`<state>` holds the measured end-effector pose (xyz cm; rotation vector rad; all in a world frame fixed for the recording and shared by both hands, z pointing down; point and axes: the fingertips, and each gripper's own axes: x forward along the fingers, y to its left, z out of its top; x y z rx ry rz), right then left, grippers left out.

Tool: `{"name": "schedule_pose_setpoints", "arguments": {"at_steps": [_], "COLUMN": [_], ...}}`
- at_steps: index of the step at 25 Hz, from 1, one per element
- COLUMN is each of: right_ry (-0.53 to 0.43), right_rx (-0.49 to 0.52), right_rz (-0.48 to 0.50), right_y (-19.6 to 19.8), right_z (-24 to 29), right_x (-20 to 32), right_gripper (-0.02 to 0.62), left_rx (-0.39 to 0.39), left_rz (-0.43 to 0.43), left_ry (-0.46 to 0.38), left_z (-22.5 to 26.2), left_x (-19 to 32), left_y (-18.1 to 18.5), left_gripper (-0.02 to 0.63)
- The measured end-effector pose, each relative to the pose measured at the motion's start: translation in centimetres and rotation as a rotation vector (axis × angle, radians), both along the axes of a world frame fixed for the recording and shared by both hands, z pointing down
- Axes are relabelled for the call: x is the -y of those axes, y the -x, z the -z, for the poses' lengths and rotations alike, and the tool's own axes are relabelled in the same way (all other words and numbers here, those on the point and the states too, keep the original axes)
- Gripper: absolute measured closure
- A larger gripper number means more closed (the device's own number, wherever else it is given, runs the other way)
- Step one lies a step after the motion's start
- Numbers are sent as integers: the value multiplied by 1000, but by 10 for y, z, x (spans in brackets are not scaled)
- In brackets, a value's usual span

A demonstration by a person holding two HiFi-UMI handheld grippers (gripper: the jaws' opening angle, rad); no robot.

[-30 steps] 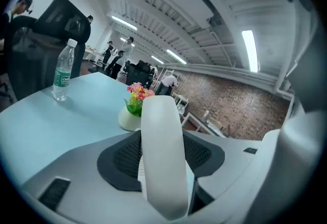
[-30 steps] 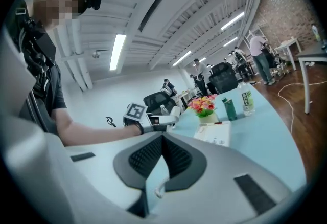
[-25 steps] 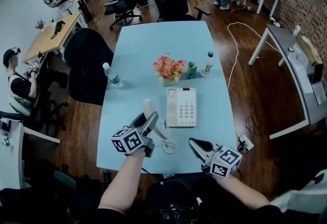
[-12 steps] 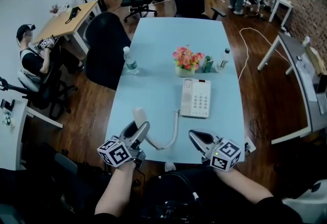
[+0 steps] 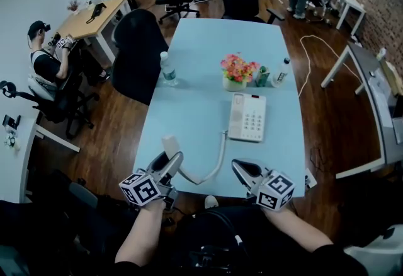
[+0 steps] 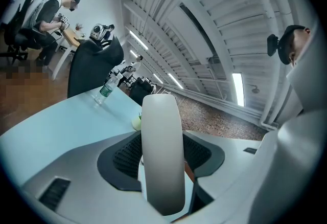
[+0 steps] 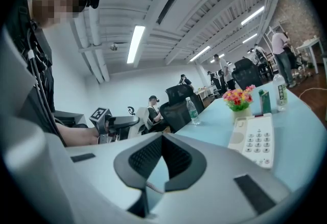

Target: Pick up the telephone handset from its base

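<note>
The white telephone base (image 5: 247, 117) with its keypad lies on the light blue table (image 5: 195, 98), its cradle bare. My left gripper (image 5: 171, 158) is shut on the white handset (image 5: 169, 143), held above the table's near left part, well left of the base. In the left gripper view the handset (image 6: 162, 156) stands upright between the dark pads (image 6: 125, 156). A curled cord (image 5: 214, 161) runs from the handset to the base. My right gripper (image 5: 237, 166) hovers at the near edge, below the base, shut with nothing in it. The right gripper view shows the base (image 7: 253, 141) ahead on the right.
Behind the base stand a pot of flowers (image 5: 238, 71), a green carton (image 5: 262, 76) and a bottle (image 5: 280, 72). Another water bottle (image 5: 168, 70) is at the table's left edge. Black office chairs (image 5: 140, 54) flank the table. A person (image 5: 47, 67) sits at a desk far left.
My left gripper has carried the handset away from the base, toward the near left of the table, and the cord has stretched out. The right gripper has stayed shut near the front edge.
</note>
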<state>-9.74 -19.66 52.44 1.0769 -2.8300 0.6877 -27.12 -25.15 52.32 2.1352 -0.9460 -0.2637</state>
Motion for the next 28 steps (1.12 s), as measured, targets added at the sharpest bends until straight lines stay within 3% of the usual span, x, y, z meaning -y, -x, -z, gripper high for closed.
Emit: {"name": "schedule_pose_setpoints", "arguments": {"at_steps": [13, 28], "right_ry": [-6, -12], "right_rx": [-15, -50], "right_rz": [-28, 26], "right_y": [-5, -1], "right_z": [0, 1], "right_x": [0, -3], "right_gripper": [580, 580], "left_rx": [22, 33], "left_rz": [-67, -29], "left_ry": [14, 20], "left_z": [-4, -11], "left_x": [5, 4], "left_y": [-23, -21], "left_gripper": [371, 371]}}
